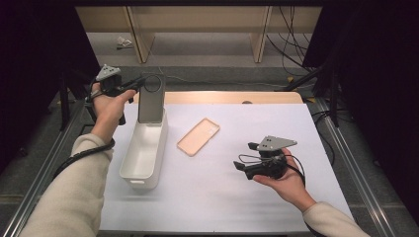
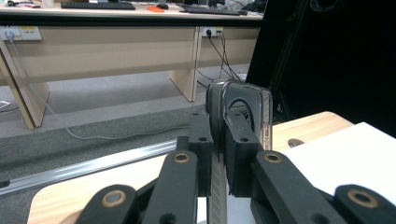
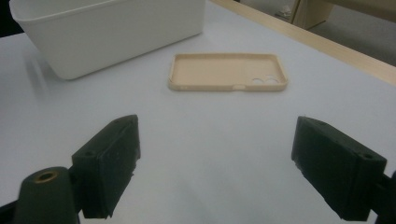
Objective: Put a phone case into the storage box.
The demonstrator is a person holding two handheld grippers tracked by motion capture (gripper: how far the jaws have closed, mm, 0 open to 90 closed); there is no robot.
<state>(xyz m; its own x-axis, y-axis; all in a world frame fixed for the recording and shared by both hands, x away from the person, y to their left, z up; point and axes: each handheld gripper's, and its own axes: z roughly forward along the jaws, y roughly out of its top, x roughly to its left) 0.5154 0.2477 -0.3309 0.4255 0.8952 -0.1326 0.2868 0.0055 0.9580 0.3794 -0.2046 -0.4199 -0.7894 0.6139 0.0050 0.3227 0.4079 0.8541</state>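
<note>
Here the left tool (image 1: 138, 85) pinches the dark case (image 1: 151, 98) upright, directly above the bin (image 1: 129, 174); the right tool (image 1: 245, 160) gapes wide.

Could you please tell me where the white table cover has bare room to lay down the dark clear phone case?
Bare cover lies between the white plastic bin and right gripper, before the beige phone case, and along the far right. The left gripper, gripping the dark clear phone case, crowds the bin's far end.

On the table (image 1: 276, 197), the phone case (image 1: 198, 136) lies just right of the bin (image 1: 143, 163), nearer its far end.
</note>
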